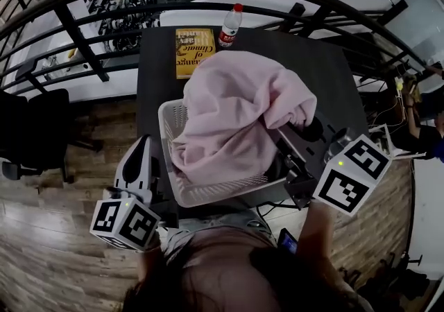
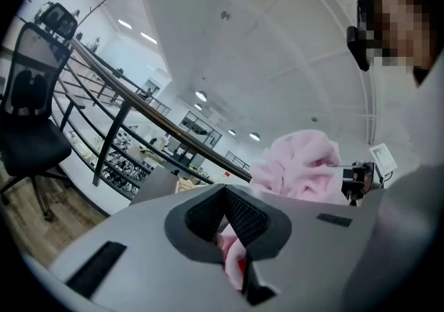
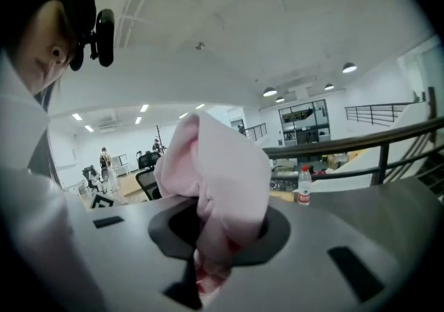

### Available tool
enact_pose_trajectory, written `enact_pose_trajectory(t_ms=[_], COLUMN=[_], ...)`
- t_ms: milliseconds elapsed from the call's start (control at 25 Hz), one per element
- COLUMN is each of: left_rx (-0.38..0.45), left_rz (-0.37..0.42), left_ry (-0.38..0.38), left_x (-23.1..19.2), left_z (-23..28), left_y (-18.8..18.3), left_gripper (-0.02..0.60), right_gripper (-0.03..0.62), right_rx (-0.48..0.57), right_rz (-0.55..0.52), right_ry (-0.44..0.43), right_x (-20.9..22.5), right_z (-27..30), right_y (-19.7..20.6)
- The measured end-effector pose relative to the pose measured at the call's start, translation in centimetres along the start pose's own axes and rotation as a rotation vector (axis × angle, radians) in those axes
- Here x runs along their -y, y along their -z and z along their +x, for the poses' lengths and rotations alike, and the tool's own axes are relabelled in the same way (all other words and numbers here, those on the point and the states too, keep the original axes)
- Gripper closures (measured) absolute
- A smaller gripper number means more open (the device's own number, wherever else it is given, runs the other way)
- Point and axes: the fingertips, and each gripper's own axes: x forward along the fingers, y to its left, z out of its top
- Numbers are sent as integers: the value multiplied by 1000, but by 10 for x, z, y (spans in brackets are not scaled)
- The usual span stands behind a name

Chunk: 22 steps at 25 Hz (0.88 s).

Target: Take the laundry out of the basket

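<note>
Pink laundry [image 1: 236, 106] over basket [image 1: 208, 196] — folds in left gripper [image 2: 231, 245] and right gripper [image 3: 208, 258]

Open office-lab mezzanine: black railing [image 1: 82, 44], swivel chair [image 1: 31, 130], cluttered benches [image 1: 118, 23] below.

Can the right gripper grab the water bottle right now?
Probably not. The right gripper is shut on the pink cloth, and the water bottle stands across the table, beyond the basket.

Laundry [image 1: 239, 106] over basket [image 1: 215, 195]; book [image 1: 194, 50], bottle [image 1: 229, 26] behind.
</note>
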Motion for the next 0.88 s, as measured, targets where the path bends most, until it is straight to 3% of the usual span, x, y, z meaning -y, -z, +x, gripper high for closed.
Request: enact_pose_trajectory(t_ms=[440,880], left_rx=[-21,-53], left_rz=[55,82], left_ry=[49,54], left_x=[49,101], left_z=[12,32], left_y=[20,42], left_gripper=[581,581], right_gripper=[511,511], right_rx=[196,320], right_rz=[-37,-79], right_ry=[1,51], right_x=[18,72], right_z=[-52,-126], right_y=[-67,-123])
